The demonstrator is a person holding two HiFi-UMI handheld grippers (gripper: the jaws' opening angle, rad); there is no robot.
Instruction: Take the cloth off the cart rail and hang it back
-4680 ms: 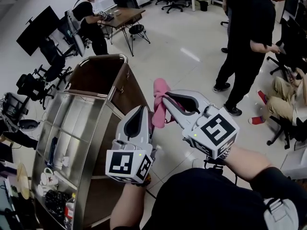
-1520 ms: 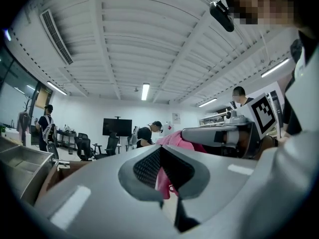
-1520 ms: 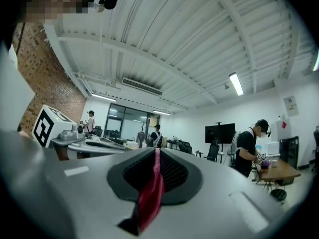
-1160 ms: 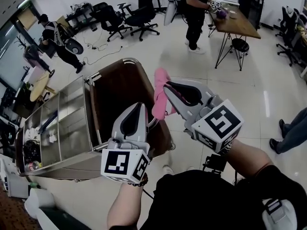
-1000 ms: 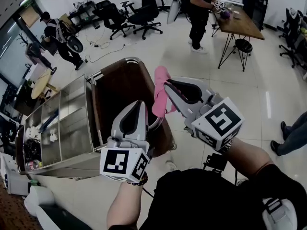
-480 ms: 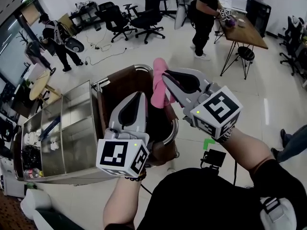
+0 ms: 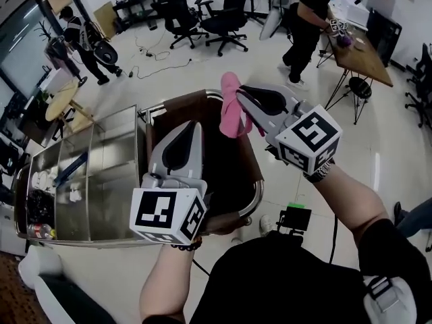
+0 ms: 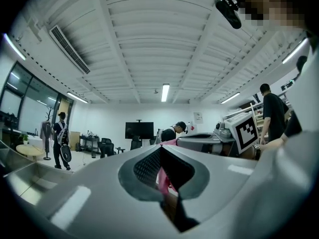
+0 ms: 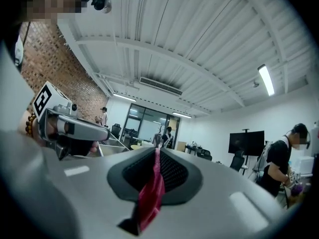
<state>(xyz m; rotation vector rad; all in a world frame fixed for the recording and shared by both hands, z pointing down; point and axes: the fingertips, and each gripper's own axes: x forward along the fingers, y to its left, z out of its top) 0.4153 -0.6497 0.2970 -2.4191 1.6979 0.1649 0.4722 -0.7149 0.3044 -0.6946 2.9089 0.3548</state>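
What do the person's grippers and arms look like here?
Both the left gripper and right gripper are light grey tapered shells with dark ribbed pads inside the jaws. Each carries a white cube with black square markers. The person wears a black short-sleeved top, a beaded bracelet on the left wrist and a dark band on the right.

The cloth [image 7: 231,110] hangs from the right tool [image 7: 234,90] above the cart [image 7: 101,181], the left tool [image 7: 188,124] beside it.
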